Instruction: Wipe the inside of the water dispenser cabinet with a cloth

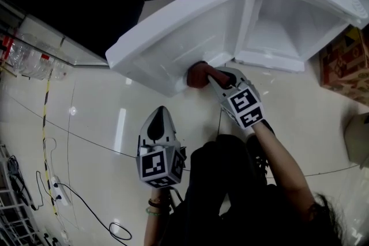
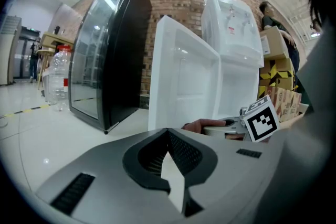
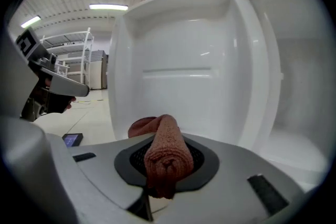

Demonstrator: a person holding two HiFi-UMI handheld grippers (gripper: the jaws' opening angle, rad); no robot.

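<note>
Looking steeply down at a white water dispenser cabinet [image 1: 288, 20], with its door [image 1: 184, 37] swung wide open to the left.

Right arm [image 1: 282, 158] stretched forward from the lower right, bare forearm nearly straight. Right gripper [image 1: 214, 75] reaching to the bottom edge of the door, close to the hinge. Pinched between its jaws, a rolled reddish-brown cloth [image 1: 199, 75]. From the right gripper's own view, the cloth roll [image 3: 164, 152] filling the gap between the jaws [image 3: 163, 168], free end bunched low against the door's white inner face [image 3: 178, 76].

Left hand held low and close to the body, bracelets at the wrist [image 1: 153, 207]. Left gripper [image 1: 161, 115] pointing forward over the pale tiled floor [image 1: 86, 124], well short of the door. Jaws pressed together to a point, gripping nothing [image 2: 169, 136].

Off to the left, a tall black cabinet [image 2: 110, 60] with water bottles [image 2: 55, 78] beside it.
</note>
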